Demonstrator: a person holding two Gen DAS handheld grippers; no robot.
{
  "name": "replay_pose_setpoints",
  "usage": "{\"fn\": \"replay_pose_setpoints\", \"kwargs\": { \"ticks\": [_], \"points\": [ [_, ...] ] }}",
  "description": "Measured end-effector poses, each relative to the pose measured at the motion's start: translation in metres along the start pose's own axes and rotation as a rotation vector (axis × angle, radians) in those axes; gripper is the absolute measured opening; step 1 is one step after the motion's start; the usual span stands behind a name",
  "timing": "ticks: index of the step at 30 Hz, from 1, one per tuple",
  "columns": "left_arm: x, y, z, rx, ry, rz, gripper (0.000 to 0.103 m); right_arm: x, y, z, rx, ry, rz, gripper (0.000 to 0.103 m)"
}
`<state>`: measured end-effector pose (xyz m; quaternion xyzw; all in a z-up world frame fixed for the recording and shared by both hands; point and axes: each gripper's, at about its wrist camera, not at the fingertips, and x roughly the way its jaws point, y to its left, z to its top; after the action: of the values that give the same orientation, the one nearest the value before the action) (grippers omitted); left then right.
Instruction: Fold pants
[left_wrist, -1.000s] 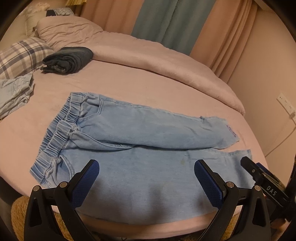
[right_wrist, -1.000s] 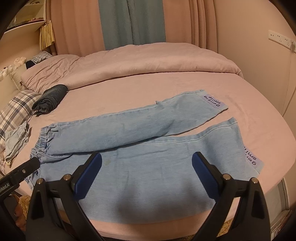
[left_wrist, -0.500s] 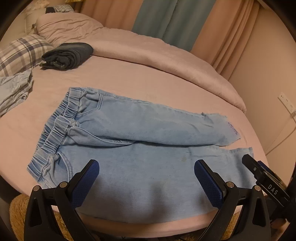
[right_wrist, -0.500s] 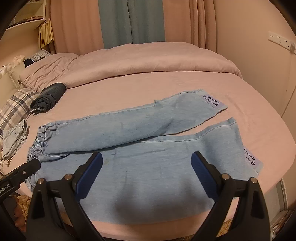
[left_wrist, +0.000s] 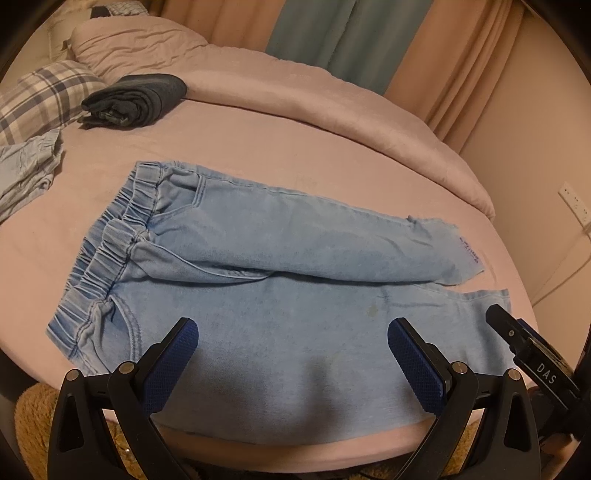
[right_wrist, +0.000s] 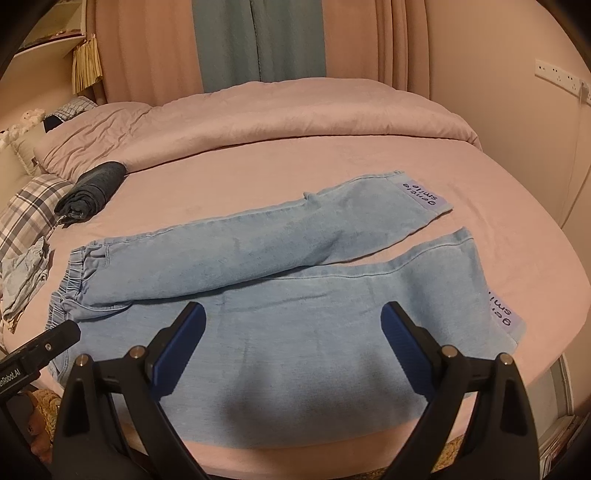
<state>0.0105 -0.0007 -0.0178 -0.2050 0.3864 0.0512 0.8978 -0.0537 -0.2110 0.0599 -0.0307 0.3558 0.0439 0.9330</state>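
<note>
Pants (left_wrist: 258, 332) lie lengthwise along the bed's (left_wrist: 295, 144) near edge, waistband toward L gripper (left_wrist: 291, 354), hems toward R gripper (right_wrist: 291, 339); both wide open, empty, hovering.

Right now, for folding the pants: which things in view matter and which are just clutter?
In play:
- light blue jeans, laid flat on the bed
- left gripper, open, above the near leg
- right gripper, open, also above it

Clutter:
- rolled dark garment
- plaid pillow
- crumpled pale blue cloth
- pink duvet
</note>
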Motion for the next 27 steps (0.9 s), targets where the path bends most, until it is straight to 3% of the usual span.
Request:
{"fn": "replay_pose_setpoints", "kwargs": {
  "ticks": [27],
  "points": [
    [0.0094, 0.0014, 0.0021, -0.010, 0.029, 0.011, 0.102, 0.0031, -0.0059, 0.0029, 0.020, -0.003, -0.019, 0.094]
  ]
}}
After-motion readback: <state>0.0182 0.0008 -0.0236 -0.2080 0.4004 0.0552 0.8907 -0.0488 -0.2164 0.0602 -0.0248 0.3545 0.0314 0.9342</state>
